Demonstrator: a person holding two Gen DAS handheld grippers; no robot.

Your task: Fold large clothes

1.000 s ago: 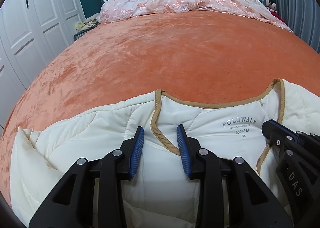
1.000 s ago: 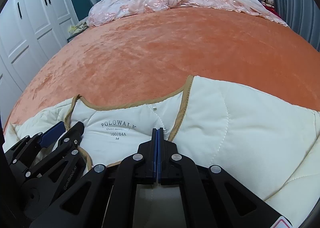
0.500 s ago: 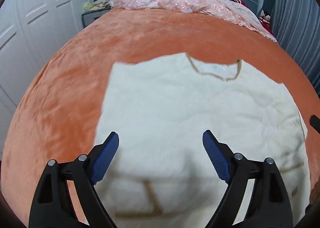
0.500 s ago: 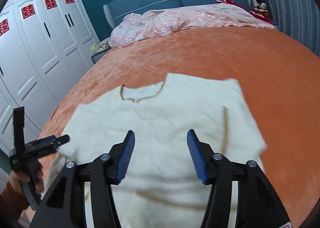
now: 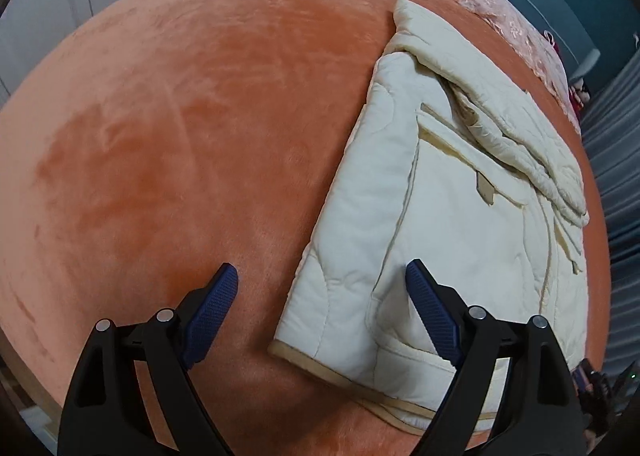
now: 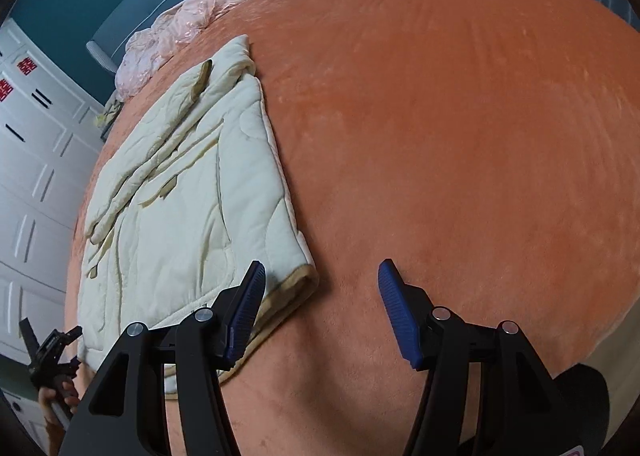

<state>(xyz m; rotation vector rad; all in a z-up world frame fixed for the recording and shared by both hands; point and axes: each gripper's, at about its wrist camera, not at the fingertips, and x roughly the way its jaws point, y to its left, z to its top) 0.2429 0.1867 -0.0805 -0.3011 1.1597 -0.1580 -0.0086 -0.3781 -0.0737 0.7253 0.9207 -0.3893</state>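
The left gripper has its jaws wide open and holds nothing. The cream jacket lies flat on the orange bed, its bottom left corner between those jaws. The right gripper is also open and empty, with the jacket's other bottom corner by its left jaw. To fold well, each should probably pinch its corner at the tan hem, then lift both together.

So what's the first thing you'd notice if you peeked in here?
A big orange bedspread fills nearly everything. On it lies a cream quilted jacket, folded into a long strip with tan trim. Up close, the left gripper and right gripper hang open over its near corners.
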